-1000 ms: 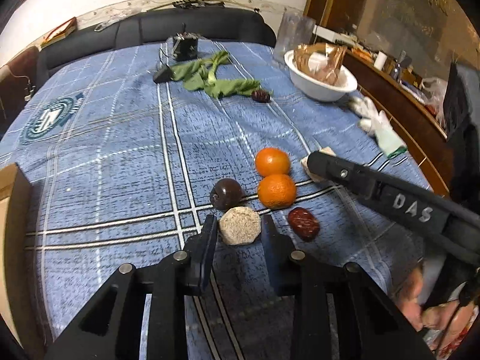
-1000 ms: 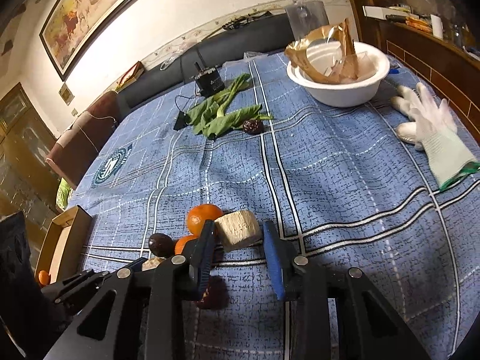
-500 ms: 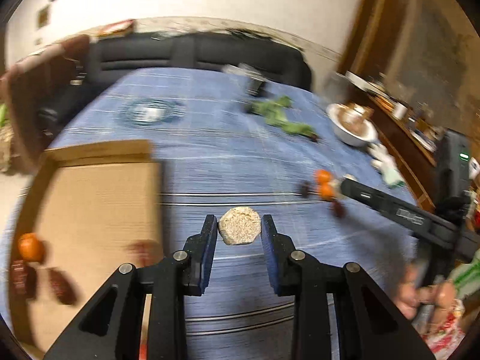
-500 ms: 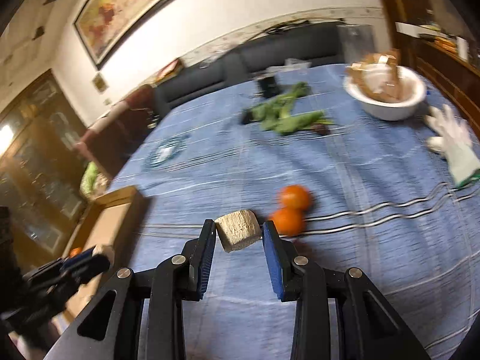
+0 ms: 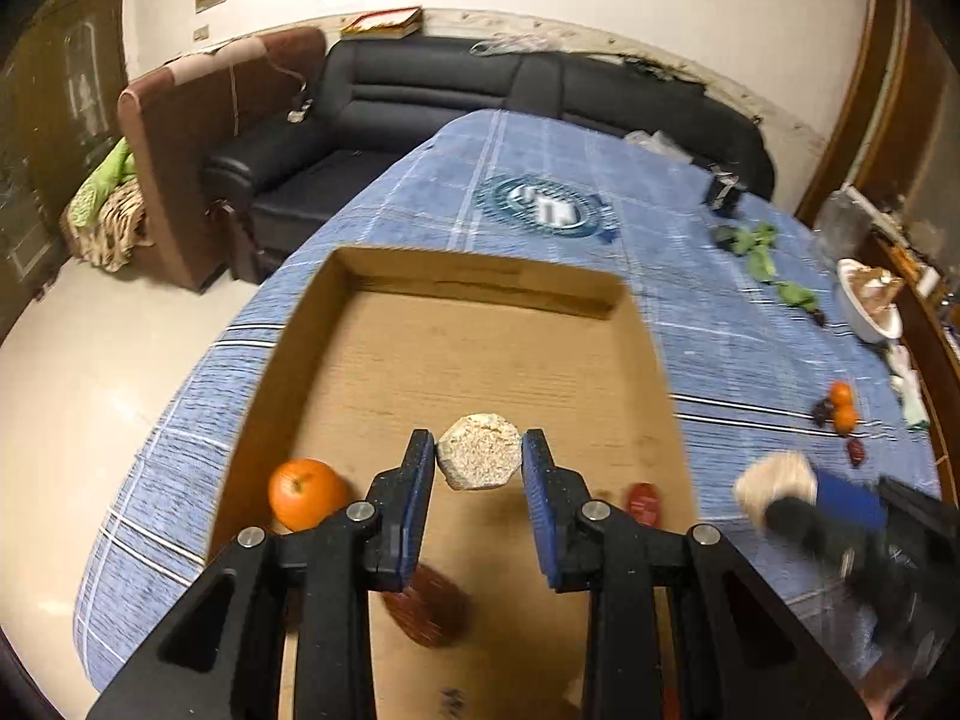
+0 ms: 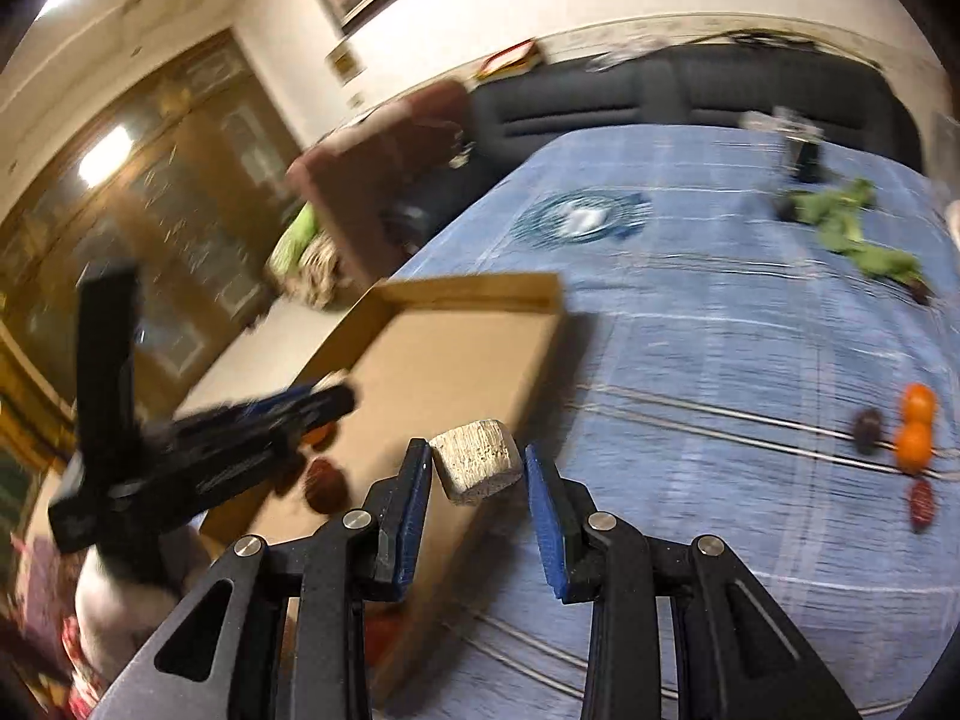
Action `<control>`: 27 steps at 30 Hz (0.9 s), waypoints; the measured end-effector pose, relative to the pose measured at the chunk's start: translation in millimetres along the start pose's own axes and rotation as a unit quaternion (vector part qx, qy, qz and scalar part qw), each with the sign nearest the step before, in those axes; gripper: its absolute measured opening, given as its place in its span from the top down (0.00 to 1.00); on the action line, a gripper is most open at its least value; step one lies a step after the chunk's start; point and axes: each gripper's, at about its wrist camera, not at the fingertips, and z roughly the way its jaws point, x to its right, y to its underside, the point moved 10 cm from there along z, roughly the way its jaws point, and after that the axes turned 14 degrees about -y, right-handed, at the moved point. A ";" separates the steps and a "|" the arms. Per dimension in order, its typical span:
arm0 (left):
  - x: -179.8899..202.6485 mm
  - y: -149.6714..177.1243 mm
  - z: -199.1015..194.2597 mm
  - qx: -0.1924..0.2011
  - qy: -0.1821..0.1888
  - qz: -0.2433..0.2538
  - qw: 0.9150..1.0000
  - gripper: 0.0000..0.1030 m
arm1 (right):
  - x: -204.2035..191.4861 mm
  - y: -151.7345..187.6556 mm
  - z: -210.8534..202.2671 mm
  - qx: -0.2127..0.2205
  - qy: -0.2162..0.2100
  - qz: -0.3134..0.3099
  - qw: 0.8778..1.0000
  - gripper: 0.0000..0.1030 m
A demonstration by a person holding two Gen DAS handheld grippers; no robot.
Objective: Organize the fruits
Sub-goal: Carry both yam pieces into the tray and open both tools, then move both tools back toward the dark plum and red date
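Fruit split across two spots: an orange [image 5: 307, 493] and a red fruit [image 5: 642, 501] sit in the cardboard tray [image 5: 480, 285], lower centre of the left wrist view; two more oranges [image 6: 914, 429] and dark fruits [image 6: 868, 431] lie on the blue checked tablecloth [image 6: 720, 324] at right of the right wrist view. Left gripper [image 5: 478, 468] is clamped on a beige hexagonal block [image 5: 478, 459] over the tray. Right gripper [image 6: 478, 468] pinches a beige chunk [image 6: 477, 459] at the tray's right edge.
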 end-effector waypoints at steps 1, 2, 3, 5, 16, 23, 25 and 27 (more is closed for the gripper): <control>-2.8 0.7 6.3 -0.008 -0.004 -0.001 1.000 0.72 | -2.9 2.6 6.9 -0.008 0.000 -0.007 1.000 0.65; -5.5 1.5 12.4 -0.016 -0.007 -0.002 1.000 0.72 | -8.2 6.4 18.0 -0.019 0.000 -0.015 1.000 0.65; -8.2 3.0 19.1 -0.025 -0.008 -0.004 1.000 0.72 | -12.0 9.8 26.4 -0.028 0.000 -0.020 0.999 0.65; -11.6 6.2 28.0 -0.039 -0.010 -0.006 0.999 0.72 | -18.8 20.6 43.9 -0.048 0.000 -0.029 0.998 0.65; -17.2 8.9 33.4 -0.055 -0.001 -0.019 0.998 0.54 | -18.6 37.0 88.0 -0.087 0.020 -0.052 0.995 0.64; -20.3 8.3 20.0 -0.046 0.009 -0.034 0.998 0.46 | -23.6 32.4 75.0 -0.074 0.022 -0.056 0.995 0.62; -21.2 6.3 7.0 -0.031 0.008 -0.039 0.999 0.45 | -27.7 31.5 64.6 -0.066 0.021 -0.058 0.996 0.61; -20.9 3.8 -6.2 -0.014 0.007 -0.043 0.999 0.40 | -29.7 29.5 56.4 -0.057 0.018 -0.059 0.996 0.61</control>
